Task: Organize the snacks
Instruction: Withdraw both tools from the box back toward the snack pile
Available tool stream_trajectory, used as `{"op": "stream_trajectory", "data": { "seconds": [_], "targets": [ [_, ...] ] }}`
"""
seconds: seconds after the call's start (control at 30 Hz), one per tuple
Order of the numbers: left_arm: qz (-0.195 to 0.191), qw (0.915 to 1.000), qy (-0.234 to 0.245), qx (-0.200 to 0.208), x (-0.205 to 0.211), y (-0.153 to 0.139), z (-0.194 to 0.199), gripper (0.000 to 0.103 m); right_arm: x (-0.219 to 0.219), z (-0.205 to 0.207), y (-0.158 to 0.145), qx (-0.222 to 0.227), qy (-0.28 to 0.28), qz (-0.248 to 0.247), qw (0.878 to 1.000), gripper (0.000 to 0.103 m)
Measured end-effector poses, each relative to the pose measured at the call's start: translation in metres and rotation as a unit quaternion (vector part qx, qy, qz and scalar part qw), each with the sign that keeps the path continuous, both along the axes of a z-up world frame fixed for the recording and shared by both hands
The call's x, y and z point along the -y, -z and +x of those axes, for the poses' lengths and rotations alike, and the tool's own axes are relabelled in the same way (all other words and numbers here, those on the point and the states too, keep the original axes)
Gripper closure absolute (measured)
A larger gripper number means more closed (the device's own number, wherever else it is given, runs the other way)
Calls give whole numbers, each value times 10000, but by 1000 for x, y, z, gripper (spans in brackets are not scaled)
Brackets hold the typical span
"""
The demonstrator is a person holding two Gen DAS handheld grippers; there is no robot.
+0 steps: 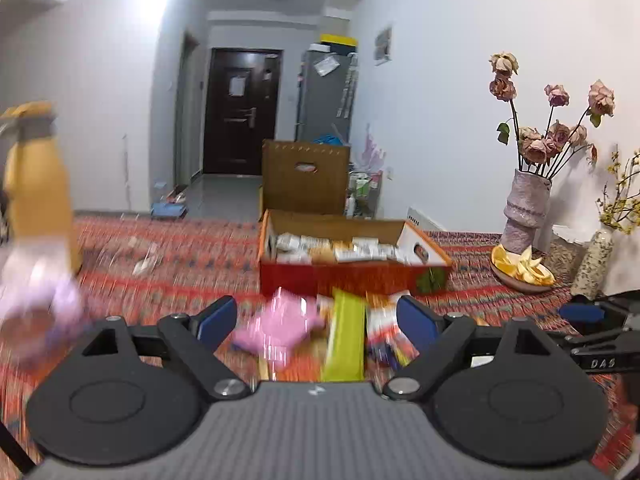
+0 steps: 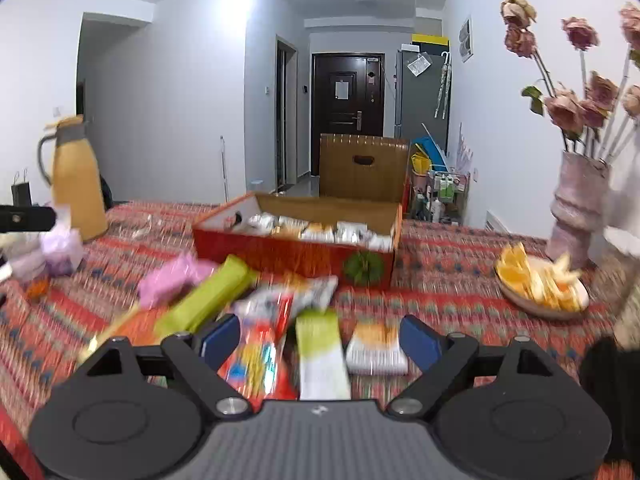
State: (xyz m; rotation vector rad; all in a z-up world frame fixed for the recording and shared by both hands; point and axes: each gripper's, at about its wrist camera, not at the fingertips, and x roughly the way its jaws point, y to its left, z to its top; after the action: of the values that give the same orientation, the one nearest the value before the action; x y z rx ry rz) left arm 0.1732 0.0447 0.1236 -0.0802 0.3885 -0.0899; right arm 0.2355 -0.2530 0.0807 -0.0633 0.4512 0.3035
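Note:
A red cardboard box with several wrapped snacks inside stands open on the patterned tablecloth. In front of it lies a loose pile of snacks: a pink packet, a long green packet, a red bag, a green-and-white packet and a white-and-orange one. My left gripper hangs open above the pile, nothing pressed between its blue pads. My right gripper is open over the packets too. The right gripper's tip shows at the left wrist view's right edge.
A yellow thermos jug and a purple bag stand at the left. A plate of orange pieces and a vase of dried roses stand at the right. A brown chair back rises behind the box.

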Motion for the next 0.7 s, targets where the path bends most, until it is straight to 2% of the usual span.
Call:
{"op": "stream_trajectory", "data": {
  "seconds": [0.07,0.27,0.5,0.7],
  "targets": [
    [-120,9999,-77,-50,-2,14,-27,10,0,-26,13,7,84,-84,9999,16],
    [-180,9982,-382,-422,-8,53,-85,10,2,-91,48,-47,244,-22,9997,16],
    [-16,9986,-413,-326,-6,52,-113,10,9,-144,55,189,500,214,9983,14],
    [223,9989,-402,-124,3,50,-126,9,14,-150,47,262,659,346,9969,13]
  ]
}}
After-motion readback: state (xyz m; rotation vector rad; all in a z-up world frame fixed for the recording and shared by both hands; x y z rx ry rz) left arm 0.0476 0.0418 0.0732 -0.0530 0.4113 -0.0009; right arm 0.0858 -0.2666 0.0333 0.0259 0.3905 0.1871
